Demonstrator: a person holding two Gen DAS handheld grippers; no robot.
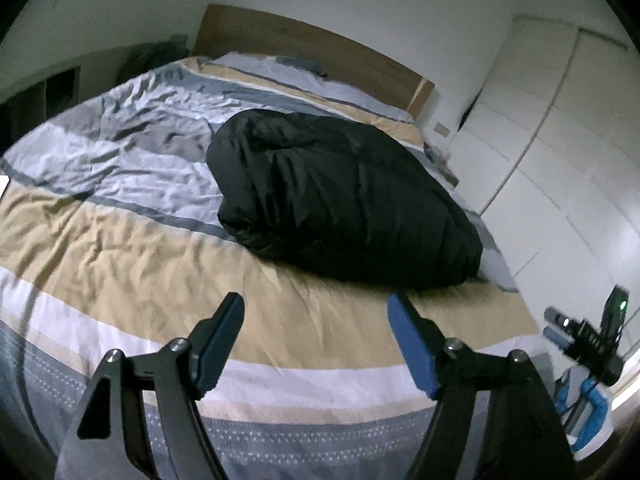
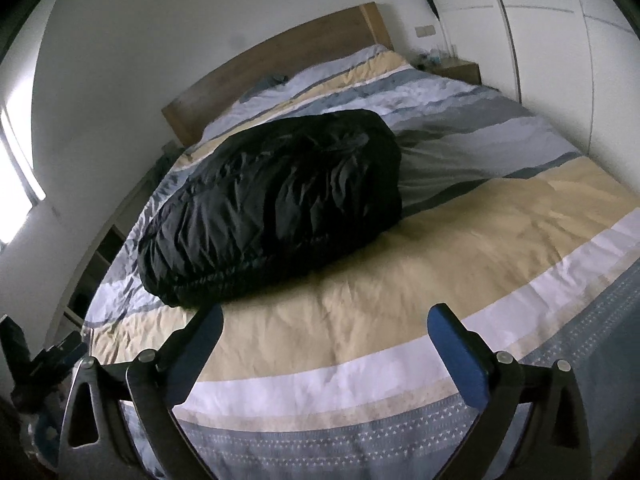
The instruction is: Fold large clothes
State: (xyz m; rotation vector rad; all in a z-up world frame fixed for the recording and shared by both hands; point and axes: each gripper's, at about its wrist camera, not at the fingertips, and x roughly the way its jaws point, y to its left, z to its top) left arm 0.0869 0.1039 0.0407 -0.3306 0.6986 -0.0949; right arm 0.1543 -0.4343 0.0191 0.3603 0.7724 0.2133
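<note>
Left gripper [image 1: 316,306]: jaws spread wide, nothing between the blue pads [image 1: 410,346], hanging over the foot edge of the bed [image 1: 120,264]. Right gripper [image 2: 326,320]: jaws spread as wide, also empty, also over the foot edge; seen small in the left wrist view off the bed's right-hand corner, clear of the cover.

Black padded jacket [image 1: 344,196] bundled into a puffy, creased lump, lying across the middle of the bed on the striped duvet [image 1: 132,248]. Near edge of the lump sits on the tan stripe, just beyond both sets of fingertips, not touching either. In the right wrist view the left fingertip overlaps the lump's lower edge; contact there cannot be told. Jacket [image 2: 276,204] closer to one long side of the bed than the other, reaching almost to that side edge.

Duvet wrinkled, bands of grey, white and tan, patterned grey strip at the foot edge. Pillows [image 1: 280,68] at the head edge against the wooden headboard [image 1: 304,46]. White wardrobe doors [image 1: 560,152] along one side of the bed, small bedside table [image 2: 460,70] by the head-end corner. Window [image 2: 16,160] bright on the opposite wall.
</note>
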